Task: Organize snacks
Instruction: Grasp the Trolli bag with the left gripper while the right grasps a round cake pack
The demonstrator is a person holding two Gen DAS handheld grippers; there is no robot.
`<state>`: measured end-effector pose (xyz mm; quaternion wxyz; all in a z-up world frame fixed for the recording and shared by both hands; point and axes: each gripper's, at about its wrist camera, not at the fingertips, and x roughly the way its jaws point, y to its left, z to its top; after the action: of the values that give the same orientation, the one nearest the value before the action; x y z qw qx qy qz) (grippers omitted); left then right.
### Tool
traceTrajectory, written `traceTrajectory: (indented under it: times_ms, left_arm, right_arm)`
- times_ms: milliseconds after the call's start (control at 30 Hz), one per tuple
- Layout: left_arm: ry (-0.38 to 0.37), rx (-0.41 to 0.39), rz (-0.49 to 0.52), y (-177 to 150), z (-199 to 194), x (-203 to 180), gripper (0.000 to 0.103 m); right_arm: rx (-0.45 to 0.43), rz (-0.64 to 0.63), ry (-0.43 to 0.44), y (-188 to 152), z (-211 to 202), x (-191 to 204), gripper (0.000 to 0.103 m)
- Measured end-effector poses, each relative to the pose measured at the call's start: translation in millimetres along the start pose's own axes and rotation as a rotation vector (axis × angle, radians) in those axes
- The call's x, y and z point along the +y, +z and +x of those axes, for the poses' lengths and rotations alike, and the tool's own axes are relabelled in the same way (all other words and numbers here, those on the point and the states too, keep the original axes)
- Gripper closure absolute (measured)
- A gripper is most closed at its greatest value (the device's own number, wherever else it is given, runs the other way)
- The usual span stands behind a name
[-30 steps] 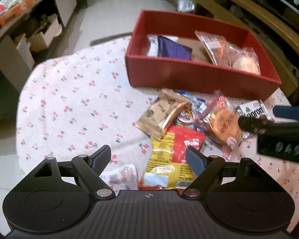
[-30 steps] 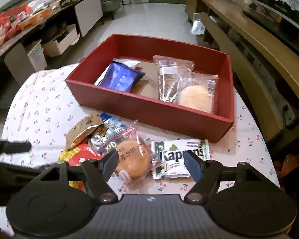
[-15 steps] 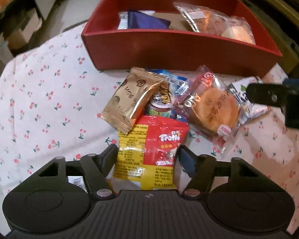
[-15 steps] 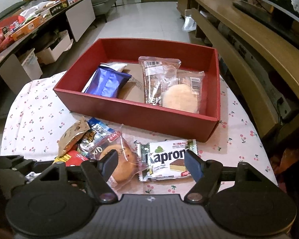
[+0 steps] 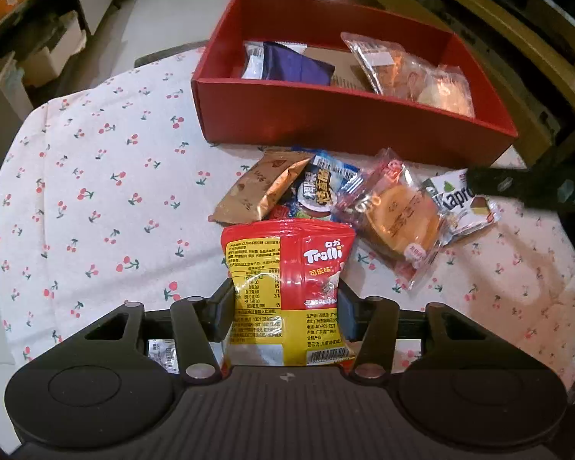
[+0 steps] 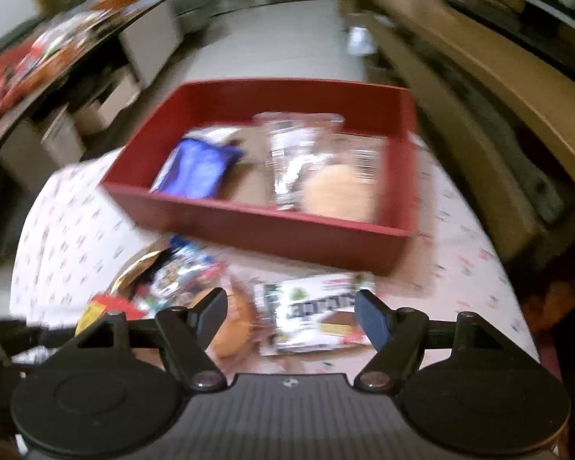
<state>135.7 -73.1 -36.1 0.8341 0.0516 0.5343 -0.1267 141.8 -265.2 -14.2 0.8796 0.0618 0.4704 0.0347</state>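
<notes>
My left gripper (image 5: 285, 306) is shut on the red and yellow Trolli bag (image 5: 291, 268), held upright just above the cherry-print tablecloth (image 5: 96, 191). Beyond it lie a gold packet (image 5: 260, 191), a blue snack packet (image 5: 322, 188), a wrapped bun (image 5: 398, 222) and a Kapron bar (image 5: 456, 199). The red box (image 5: 345, 122) behind them holds a purple packet (image 5: 291, 65) and wrapped pastries (image 5: 410, 73). My right gripper (image 6: 291, 314) is open over the Kapron bar (image 6: 314, 314), beside the bun (image 6: 234, 322); that view is blurred. The red box (image 6: 272, 226) lies ahead of it.
A small white wrapper (image 5: 165, 352) lies under my left gripper. The right gripper's black body (image 5: 533, 188) reaches in at the right of the left wrist view. Wooden benches (image 6: 479, 88) run along the right, shelves and boxes (image 5: 50, 50) stand on the left.
My left gripper closed on the Trolli bag and lifted it upright. My right gripper moved quickly, blurring its view, and stays open over the Kapron bar.
</notes>
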Motion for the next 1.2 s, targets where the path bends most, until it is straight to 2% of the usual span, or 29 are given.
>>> traceTrajectory:
  times_ms: [267,433,533,567,833,1033,1100,1133,1200]
  left_arm:
    - [-0.022,0.027,0.003,-8,-3,7,0.043]
    - [-0.021,0.057,-0.01,-12,4,16,0.043]
    - [-0.015,0.068,-0.008,-13,8,17,0.043]
    - [-0.014,0.069,-0.006,-13,9,17,0.042]
    - [-0.002,0.061,0.035,-17,6,8,0.042]
    - [0.014,0.039,0.07,-27,0,3,0.041]
    - [0.027,0.037,0.075,-28,1,3,0.036]
    - [0.037,0.037,0.079,-28,3,3,0.029]
    - [0.06,0.038,0.082,-27,8,4,0.026]
  right_arm:
    - [0.064,-0.252,0.016,-1,34,53,0.023]
    - [0.132,-0.29,0.007,-8,60,61,0.024]
    - [0.128,-0.318,-0.035,-13,62,63,0.036]
    - [0.123,-0.316,-0.039,-14,59,62,0.041]
    - [0.103,-0.254,0.011,-30,21,49,0.041]
    - [0.14,-0.242,-0.022,-62,5,45,0.041]
    - [0.165,-0.242,-0.037,-68,8,44,0.041]
    - [0.172,-0.242,-0.046,-70,10,44,0.041]
    - [0.18,-0.248,-0.05,-71,15,43,0.041]
